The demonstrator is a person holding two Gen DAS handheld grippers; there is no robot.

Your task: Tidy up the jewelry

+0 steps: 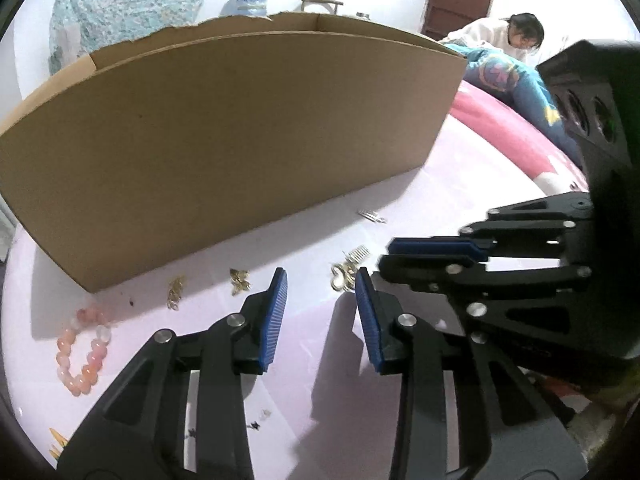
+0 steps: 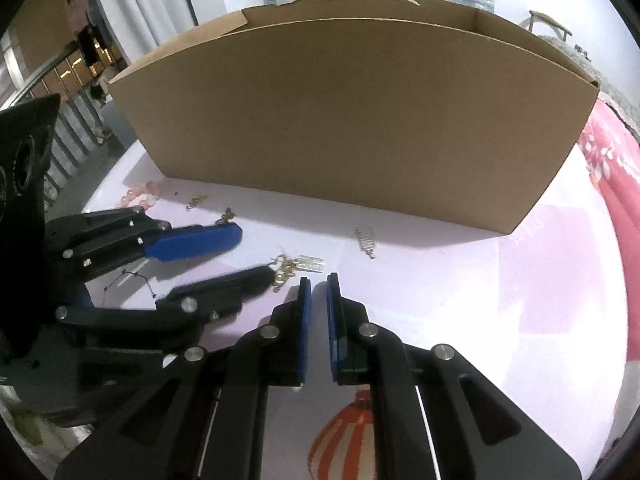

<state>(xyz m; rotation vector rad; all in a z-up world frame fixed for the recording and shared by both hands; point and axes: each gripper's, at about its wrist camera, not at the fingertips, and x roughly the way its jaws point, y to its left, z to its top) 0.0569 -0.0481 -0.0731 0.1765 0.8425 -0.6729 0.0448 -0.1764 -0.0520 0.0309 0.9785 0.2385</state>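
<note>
Loose jewelry lies on a pale pink cloth in front of a large open cardboard box (image 1: 240,140) (image 2: 352,120). A pink bead bracelet (image 1: 82,354) (image 2: 142,196) rests at the left. Two small gold pieces (image 1: 176,294) (image 1: 240,280) lie near the box. A gold cluster with a small comb (image 1: 346,272) (image 2: 286,270) sits just ahead of my left gripper (image 1: 320,280) (image 2: 256,254), which is open and holds nothing. A silver coiled piece (image 1: 372,216) (image 2: 367,240) lies farther right. My right gripper (image 2: 319,282) (image 1: 390,252) hovers beside the cluster, shut and holding nothing.
A person (image 1: 516,32) sits at the back right beyond a pink blanket (image 1: 512,136). Tiny dark star pieces (image 1: 254,424) lie near the left gripper's base. A thin black chain (image 2: 132,280) lies under the left gripper. An orange lantern print (image 2: 348,440) marks the cloth.
</note>
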